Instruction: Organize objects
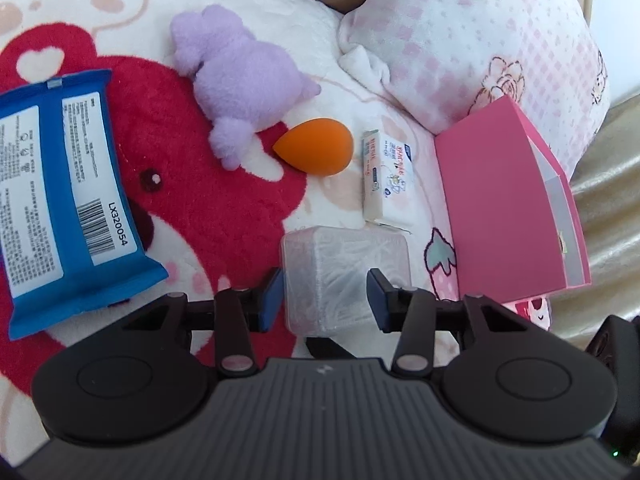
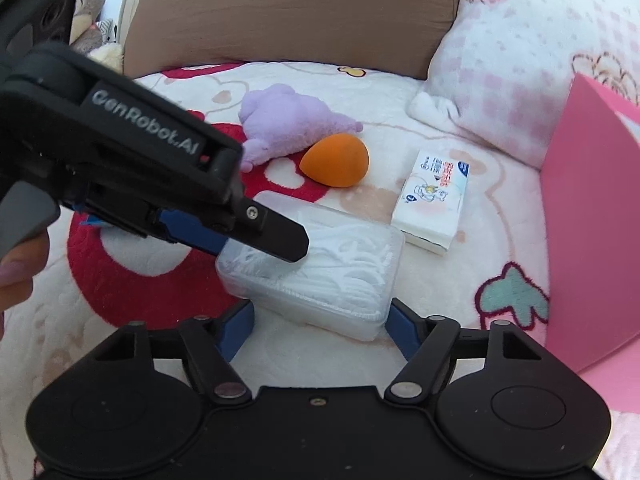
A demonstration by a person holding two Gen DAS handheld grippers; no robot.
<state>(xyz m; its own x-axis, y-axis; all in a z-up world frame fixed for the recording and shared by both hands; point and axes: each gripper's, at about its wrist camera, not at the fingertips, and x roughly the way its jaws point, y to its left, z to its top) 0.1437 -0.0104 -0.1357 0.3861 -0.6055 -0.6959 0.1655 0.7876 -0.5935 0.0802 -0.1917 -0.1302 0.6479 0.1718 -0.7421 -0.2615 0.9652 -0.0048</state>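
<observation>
Both hand-held grippers, the left [image 1: 326,294] and right [image 2: 322,330], straddle the clear box [image 2: 316,276] on the bed with pads not yet clamped; next, probably squeeze, then lift toward the pink box [image 1: 508,204].

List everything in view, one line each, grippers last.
floss pick box: 1, clear with white picks, on blanket between both grippers' fingers
makeup sponge: 1, orange, beside plush
plush toy: 1, lilac, behind sponge
tissue pack: 1, white, left of pink box
wipes pack: 1, blue, far left
pink box: 1, pink, right, against pillow
pillow: 1, pink-checked
blanket: 1, cream and red
left gripper: black, astride floss pick box
right gripper: black, astride floss pick box
</observation>
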